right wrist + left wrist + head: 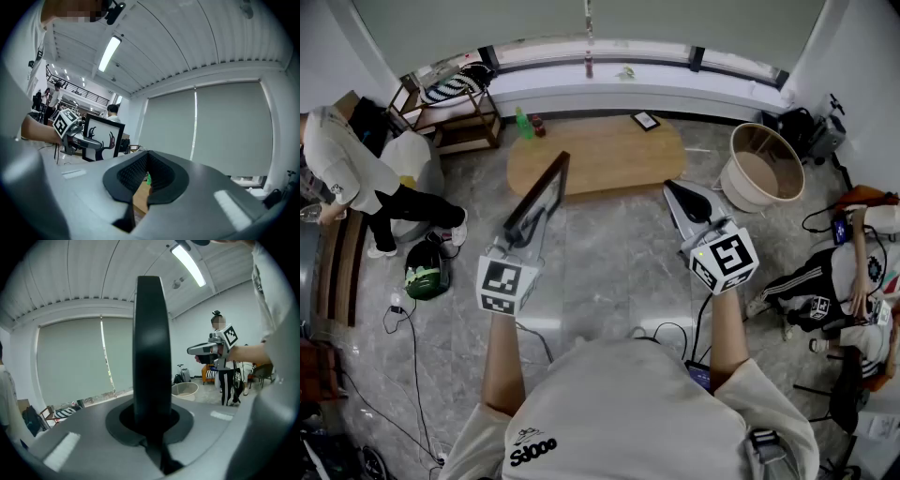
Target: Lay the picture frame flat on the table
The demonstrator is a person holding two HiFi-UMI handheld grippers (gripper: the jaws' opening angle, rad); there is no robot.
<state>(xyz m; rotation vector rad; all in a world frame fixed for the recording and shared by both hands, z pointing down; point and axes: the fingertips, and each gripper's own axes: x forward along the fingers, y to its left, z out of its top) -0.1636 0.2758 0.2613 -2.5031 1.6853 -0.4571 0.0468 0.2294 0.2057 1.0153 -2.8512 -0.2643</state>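
A dark-edged picture frame (540, 195) is held up off the floor, tilted, in front of the oval wooden table (609, 159). My left gripper (525, 234) is shut on its lower edge. In the left gripper view the frame (152, 348) stands edge-on between the jaws of the left gripper (152, 425). The right gripper view shows the frame's face (104, 139), white with a dark drawing. My right gripper (682, 199) hovers to the right of the frame and holds nothing. Its jaws (147, 161) meet at the tips.
On the table lie a small frame (645, 120) and a green bottle (523, 125). A round basket (764, 169) stands to the right of the table and a low shelf (450, 117) at the back left. One person (342, 159) stands at the left and another (848, 277) sits at the right. Cables cross the floor.
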